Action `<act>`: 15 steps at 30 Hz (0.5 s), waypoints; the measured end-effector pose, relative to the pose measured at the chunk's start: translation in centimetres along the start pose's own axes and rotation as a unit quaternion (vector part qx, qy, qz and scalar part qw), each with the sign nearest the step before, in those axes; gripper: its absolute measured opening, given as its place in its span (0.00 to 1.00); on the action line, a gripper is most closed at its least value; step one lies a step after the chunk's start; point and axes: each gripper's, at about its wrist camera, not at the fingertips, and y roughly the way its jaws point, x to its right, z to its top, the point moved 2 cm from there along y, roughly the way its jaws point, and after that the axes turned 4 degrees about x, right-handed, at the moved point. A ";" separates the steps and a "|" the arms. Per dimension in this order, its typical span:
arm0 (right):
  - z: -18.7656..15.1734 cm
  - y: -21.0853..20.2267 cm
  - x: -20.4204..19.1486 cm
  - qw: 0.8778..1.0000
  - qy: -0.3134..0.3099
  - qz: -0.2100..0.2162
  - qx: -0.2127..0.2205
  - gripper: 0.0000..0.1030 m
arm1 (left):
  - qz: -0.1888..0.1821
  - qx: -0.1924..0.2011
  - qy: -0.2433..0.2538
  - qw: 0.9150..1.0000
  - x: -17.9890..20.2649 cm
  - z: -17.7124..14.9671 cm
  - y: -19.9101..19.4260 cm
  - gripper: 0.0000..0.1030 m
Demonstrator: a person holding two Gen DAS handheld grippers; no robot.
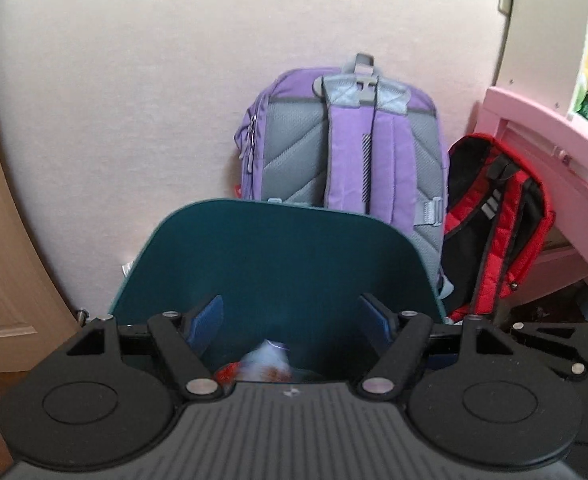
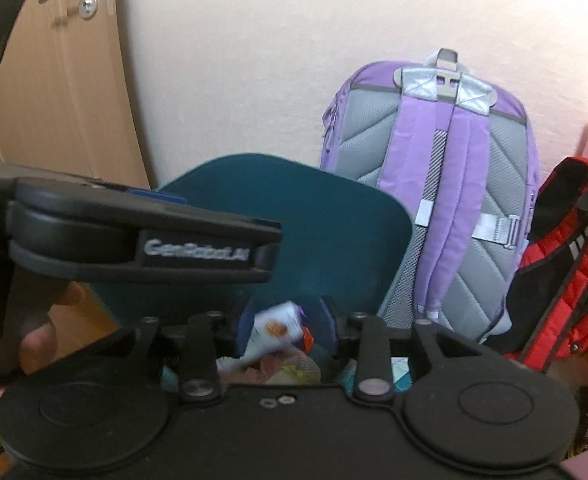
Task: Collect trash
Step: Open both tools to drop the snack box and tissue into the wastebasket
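Both grippers hang over the teal bin (image 1: 277, 264). The left gripper (image 1: 289, 322) has its jaws spread wide, empty, a blurred wrapper (image 1: 267, 364) below them inside the bin. The right gripper (image 2: 287, 320) stands partly open, a white packet (image 2: 271, 330) loose between its pads, above the bin's trash. Behind the bin leans a purple backpack (image 1: 346, 140), a red backpack (image 1: 494, 220) beside it.
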 end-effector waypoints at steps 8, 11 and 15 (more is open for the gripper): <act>-0.1 -5.4 -1.0 1.000 0.004 -0.003 0.019 0.43 | -0.005 0.021 0.011 1.000 0.6 -0.5 -6.7 0.72; -0.5 -7.6 -1.5 1.000 0.004 -0.003 0.024 0.45 | -0.007 0.027 0.013 1.000 0.7 -0.9 -9.1 0.72; -1.6 -10.1 -2.1 1.000 0.002 0.004 0.026 0.45 | -0.010 0.032 0.016 0.999 0.8 -2.2 -12.3 0.74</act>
